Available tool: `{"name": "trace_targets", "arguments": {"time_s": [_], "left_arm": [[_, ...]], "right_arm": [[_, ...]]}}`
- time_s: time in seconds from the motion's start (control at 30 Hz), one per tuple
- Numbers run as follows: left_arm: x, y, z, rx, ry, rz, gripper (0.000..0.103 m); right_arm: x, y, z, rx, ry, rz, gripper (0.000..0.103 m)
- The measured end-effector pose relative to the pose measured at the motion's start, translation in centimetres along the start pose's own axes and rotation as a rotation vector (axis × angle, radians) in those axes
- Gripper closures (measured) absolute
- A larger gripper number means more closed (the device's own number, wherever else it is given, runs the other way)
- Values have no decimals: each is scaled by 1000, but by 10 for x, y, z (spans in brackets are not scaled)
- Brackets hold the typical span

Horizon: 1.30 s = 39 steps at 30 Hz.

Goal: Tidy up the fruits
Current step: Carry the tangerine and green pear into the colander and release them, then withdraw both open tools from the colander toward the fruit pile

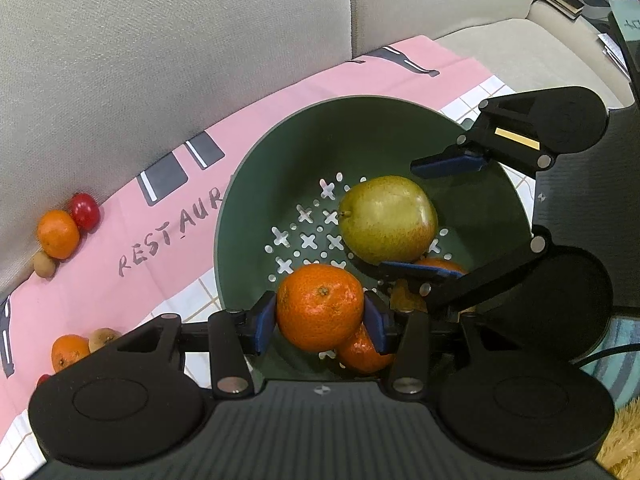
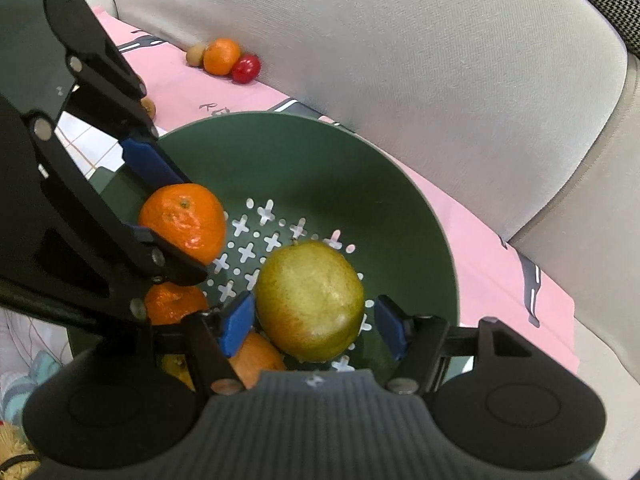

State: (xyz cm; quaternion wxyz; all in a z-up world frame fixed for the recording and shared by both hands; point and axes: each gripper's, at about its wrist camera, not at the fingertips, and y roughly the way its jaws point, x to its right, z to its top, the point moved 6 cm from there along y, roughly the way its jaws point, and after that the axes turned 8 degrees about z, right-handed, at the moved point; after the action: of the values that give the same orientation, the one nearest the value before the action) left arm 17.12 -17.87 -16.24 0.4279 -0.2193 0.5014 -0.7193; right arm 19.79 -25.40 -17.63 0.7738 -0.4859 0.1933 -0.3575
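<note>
A green perforated bowl (image 1: 280, 152) (image 2: 304, 152) sits on a pink cloth on a sofa. My left gripper (image 1: 320, 322) is shut on a mandarin (image 1: 320, 306) and holds it over the bowl; the mandarin also shows in the right wrist view (image 2: 186, 220). My right gripper (image 2: 314, 326) is open around a yellow-green pear (image 2: 310, 298) (image 1: 386, 218) that lies in the bowl. The fingers stand apart from the pear's sides. More mandarins (image 1: 362, 354) (image 2: 172, 304) lie in the bowl below the grippers.
Loose fruit lies on the pink cloth (image 1: 160, 216) by the sofa back: a mandarin (image 1: 58, 234), a red fruit (image 1: 85, 211) and a small brown fruit (image 1: 43, 264). Another mandarin (image 1: 68, 351) and a brown fruit (image 1: 102, 338) lie nearer. The sofa backrest (image 2: 400, 40) rises behind.
</note>
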Motion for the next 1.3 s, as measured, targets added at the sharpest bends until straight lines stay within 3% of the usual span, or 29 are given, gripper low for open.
{"name": "trace_targets", "arguments": {"time_s": [0.33,0.63,0.93,1.3], "left_arm": [[-1,-17,-2,29,-1,19,36],[-2,-40,-5,82,-24,32,36],[-20,-73,-18,152,-62,108,36],[-57,-105,-43,207,-139,197,36]], "right_arm": [[0,-12,-1,16,12,-39,27],[-4,-33,0,61,53,-58,25],[-17,-51,1,144,262,-40,23],[-60,-64,17,253,470,52,23]]}}
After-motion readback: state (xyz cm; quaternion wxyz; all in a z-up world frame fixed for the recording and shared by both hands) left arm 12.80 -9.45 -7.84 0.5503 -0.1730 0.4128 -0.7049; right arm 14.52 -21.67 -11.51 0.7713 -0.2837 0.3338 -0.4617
